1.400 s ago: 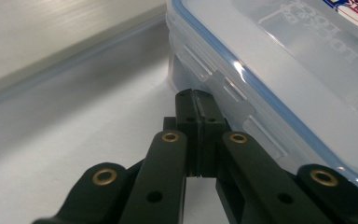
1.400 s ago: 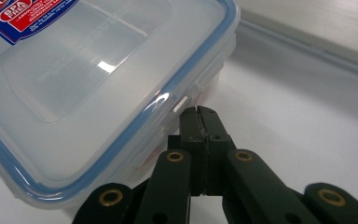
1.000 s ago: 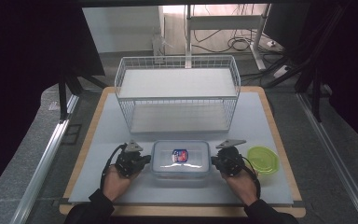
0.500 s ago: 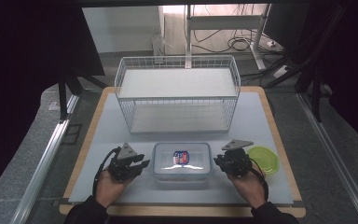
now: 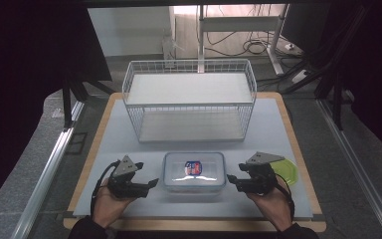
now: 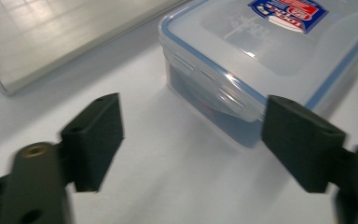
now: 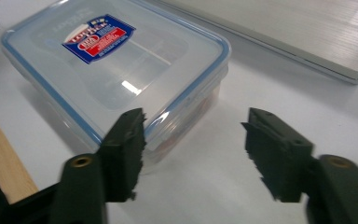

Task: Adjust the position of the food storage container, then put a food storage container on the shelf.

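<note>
A clear plastic food container with a blue-sealed lid and a red-and-blue label lies at the front middle of the white mat. My left gripper stands open just left of it, jaws pointing at its left end, not touching. In the left gripper view the container sits ahead and to the right of the open left gripper. My right gripper is open just right of the container. The right gripper view has the container ahead left of the open right gripper, the left jaw in front of its side flap.
A white wire basket rack stands behind the container at mid table. A green plate lies at the front right, partly behind my right gripper. Wooden board edges frame the mat, and the floor drops off on both sides.
Both grippers have drawn back outward and toward the person, away from the container's two ends. The container has stayed in place.
</note>
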`<state>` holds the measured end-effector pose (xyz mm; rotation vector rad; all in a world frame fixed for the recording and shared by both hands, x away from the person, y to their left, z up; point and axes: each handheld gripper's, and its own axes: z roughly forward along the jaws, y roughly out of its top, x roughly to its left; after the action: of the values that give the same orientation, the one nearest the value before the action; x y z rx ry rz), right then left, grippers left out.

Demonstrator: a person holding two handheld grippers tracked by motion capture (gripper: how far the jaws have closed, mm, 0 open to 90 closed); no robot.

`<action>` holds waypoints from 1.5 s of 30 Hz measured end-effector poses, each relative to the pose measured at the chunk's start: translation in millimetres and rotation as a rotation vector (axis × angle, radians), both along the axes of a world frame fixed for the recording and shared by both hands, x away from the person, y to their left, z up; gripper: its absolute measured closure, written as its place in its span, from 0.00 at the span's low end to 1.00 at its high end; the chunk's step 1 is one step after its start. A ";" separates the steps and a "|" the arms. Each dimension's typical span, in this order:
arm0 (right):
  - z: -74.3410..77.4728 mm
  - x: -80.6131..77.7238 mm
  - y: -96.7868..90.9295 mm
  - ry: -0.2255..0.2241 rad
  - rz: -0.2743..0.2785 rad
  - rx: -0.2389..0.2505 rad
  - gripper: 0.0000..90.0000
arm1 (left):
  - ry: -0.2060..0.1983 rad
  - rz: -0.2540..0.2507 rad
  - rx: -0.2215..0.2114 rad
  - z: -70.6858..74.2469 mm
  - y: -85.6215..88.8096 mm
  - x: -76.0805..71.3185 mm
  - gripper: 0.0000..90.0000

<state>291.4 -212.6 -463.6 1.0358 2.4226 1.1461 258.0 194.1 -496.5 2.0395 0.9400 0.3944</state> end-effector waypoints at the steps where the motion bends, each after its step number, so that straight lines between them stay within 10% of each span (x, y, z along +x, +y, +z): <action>1: -0.6 -1.0 -1.4 -0.005 0.007 0.014 0.34 | 0.000 -0.003 0.010 -1.4 0.1 -0.1 0.14; 19: -10.5 6.7 5.5 0.001 0.070 0.037 0.03 | -0.035 -0.046 0.005 -6.6 -7.2 9.7 0.00; 33: -14.9 18.3 23.5 0.092 0.085 0.036 0.01 | 0.076 -0.108 -0.041 -4.4 -28.1 38.1 0.03; 45: -28.5 41.8 35.7 0.264 0.093 0.111 0.02 | 0.252 -0.204 -0.206 -20.6 -36.7 64.4 0.00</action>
<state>333.2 -176.9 -492.1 1.1860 2.6605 1.2579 322.4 157.4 -517.1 1.9987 0.8695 -0.0691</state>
